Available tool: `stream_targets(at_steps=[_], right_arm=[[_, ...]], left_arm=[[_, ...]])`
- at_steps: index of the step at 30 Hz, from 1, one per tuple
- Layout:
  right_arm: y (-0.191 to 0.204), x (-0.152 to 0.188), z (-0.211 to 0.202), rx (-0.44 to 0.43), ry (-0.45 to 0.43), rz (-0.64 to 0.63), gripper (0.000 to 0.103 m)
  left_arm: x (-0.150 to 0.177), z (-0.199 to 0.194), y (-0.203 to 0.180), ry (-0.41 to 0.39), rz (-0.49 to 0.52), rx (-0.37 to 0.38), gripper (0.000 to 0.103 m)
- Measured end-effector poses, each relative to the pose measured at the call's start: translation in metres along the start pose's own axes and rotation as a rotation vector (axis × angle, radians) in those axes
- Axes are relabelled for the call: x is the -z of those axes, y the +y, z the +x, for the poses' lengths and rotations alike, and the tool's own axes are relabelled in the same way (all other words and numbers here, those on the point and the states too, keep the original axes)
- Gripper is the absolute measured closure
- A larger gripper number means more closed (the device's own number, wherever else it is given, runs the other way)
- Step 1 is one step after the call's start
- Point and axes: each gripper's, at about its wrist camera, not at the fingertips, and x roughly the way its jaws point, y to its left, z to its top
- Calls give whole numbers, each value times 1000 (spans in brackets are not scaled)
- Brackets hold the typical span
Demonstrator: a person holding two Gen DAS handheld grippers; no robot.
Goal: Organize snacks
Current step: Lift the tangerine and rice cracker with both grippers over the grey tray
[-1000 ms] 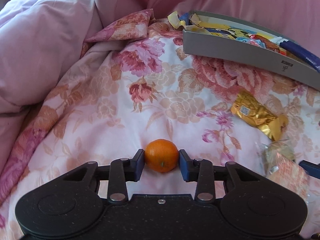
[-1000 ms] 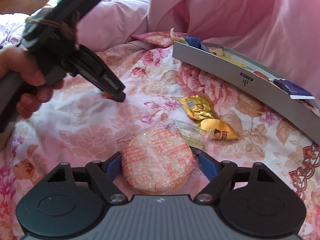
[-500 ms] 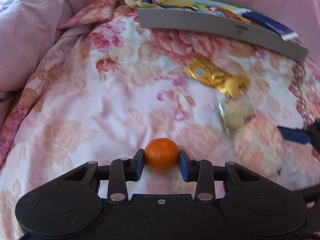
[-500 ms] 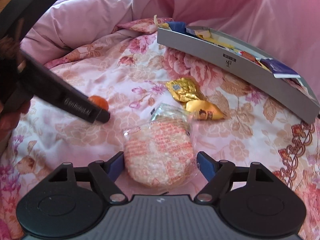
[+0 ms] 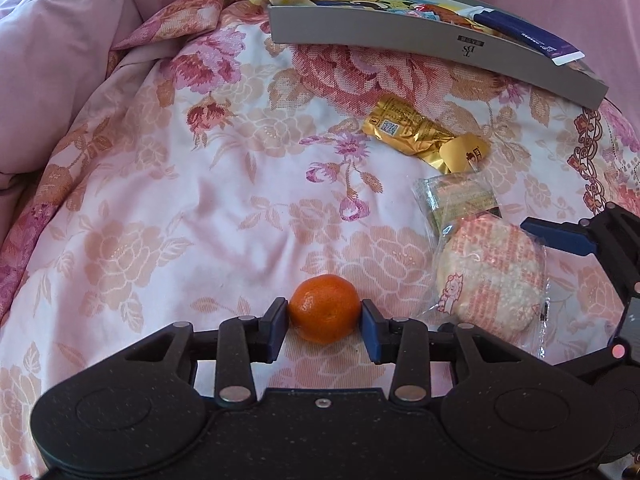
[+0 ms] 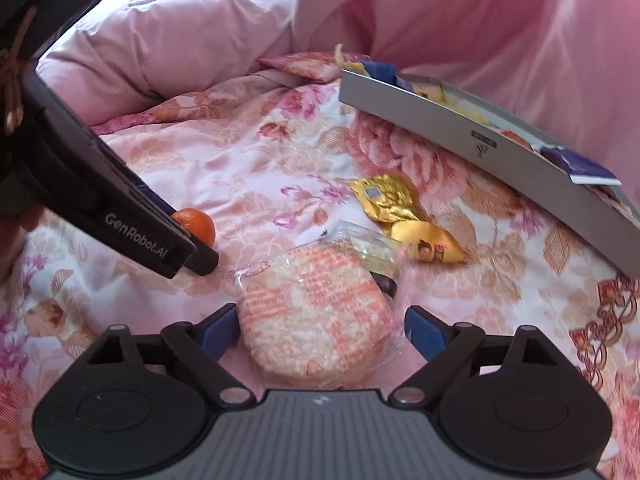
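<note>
A small orange mandarin [image 5: 325,312] sits between the blue pads of my left gripper [image 5: 324,316], low over the flowered bedspread. The pads touch both its sides while the jaws are opening. From the right wrist view the mandarin [image 6: 198,222] peeks out behind the left gripper [image 6: 192,240]. A round rice cracker in a clear wrapper [image 6: 312,320] lies on the bedspread between the fingers of my right gripper [image 6: 320,328]. Those jaws are opening, and the right pad stands clear of the wrapper. The same cracker [image 5: 492,276] lies just right of the mandarin.
A long grey box [image 5: 400,40] holding several snack packets lies at the back right. A gold packet [image 5: 420,136] and a small clear packet [image 5: 456,200] lie between box and cracker. Pink duvet folds [image 6: 180,40] rise at the left and behind.
The right jaws have spread wider around the cracker, which now rests on the bedspread. The left gripper has swung right with the mandarin, bringing the cracker and right gripper into its view.
</note>
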Motion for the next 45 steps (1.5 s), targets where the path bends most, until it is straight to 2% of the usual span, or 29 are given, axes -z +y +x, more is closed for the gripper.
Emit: stream_targets(at_steps=[3, 6, 8, 13, 18, 21, 30, 38, 45], right_arm=[[-6, 2, 1, -29, 11, 45, 14], [-14, 3, 2, -70, 31, 116, 21], [-13, 3, 0, -68, 25, 117, 25], [-3, 3, -7, -17, 1, 56, 26], [10, 5, -19, 80, -35, -66, 26], [12, 4, -27, 104, -51, -86, 26], [5, 0, -53, 179, -108, -73, 26], [-2, -9, -64, 211, -172, -30, 25], [-10, -17, -67, 214, -207, 3, 25]], left_arm=[[1, 0, 0, 1, 7, -3, 62], [3, 0, -2, -2, 18, -11, 64], [4, 0, -3, -8, 21, -15, 64], [5, -3, -3, -14, 18, -12, 65], [8, -11, -6, -29, 17, 5, 65], [11, -19, -9, -43, 16, 15, 65], [14, -50, -17, -152, 8, 35, 65], [8, -60, -20, -224, -3, -22, 65], [-11, -59, -19, -266, -54, -33, 65]])
